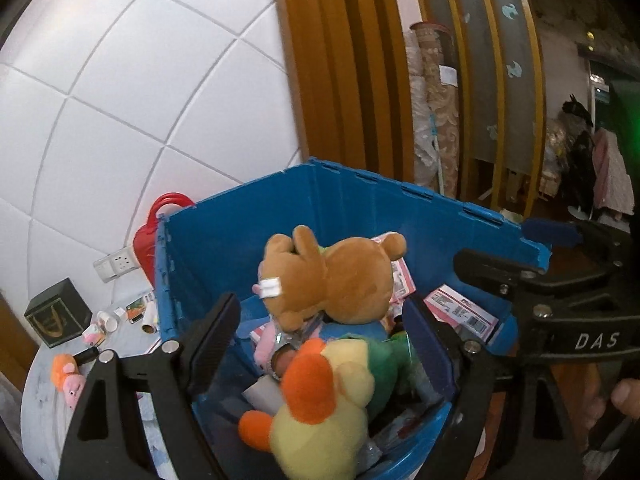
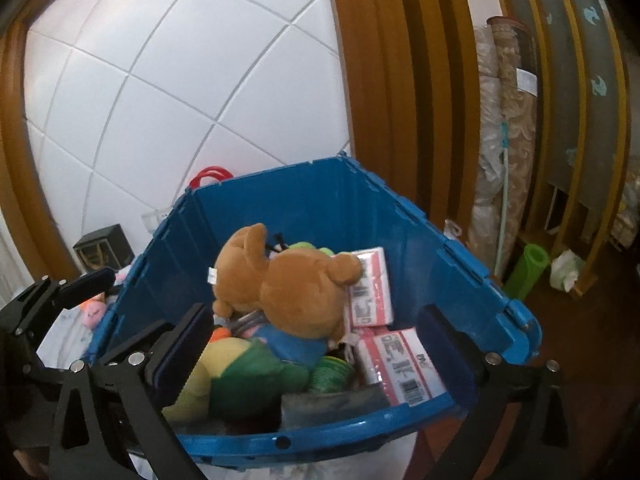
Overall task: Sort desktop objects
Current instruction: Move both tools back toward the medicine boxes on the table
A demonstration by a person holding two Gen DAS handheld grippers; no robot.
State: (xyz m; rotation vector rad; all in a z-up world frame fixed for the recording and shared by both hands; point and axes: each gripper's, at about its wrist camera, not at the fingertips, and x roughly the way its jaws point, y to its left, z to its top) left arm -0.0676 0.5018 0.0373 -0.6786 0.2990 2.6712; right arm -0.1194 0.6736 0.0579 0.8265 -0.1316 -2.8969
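We see both grippers tilted downward over the blue crate (image 1: 344, 208), side by side. The left gripper (image 1: 320, 332) has its jaws spread wide with nothing pressed between the pads; the brown teddy bear (image 1: 336, 276) and the yellow plush duck (image 1: 320, 412) lie in the crate below, at its 12 and 6 o'clock. The right gripper (image 2: 320, 344) is also wide open and empty (in the left view its body shows at 3 o'clock, a fingertip (image 1: 628, 394) of the person beside it). Pink-and-white packets (image 2: 372, 288) sit at 2 o'clock of the bear. On the table (image 1: 44, 400) at 9 o'clock of the crate lies a small pink-and-orange plush (image 1: 68, 380).
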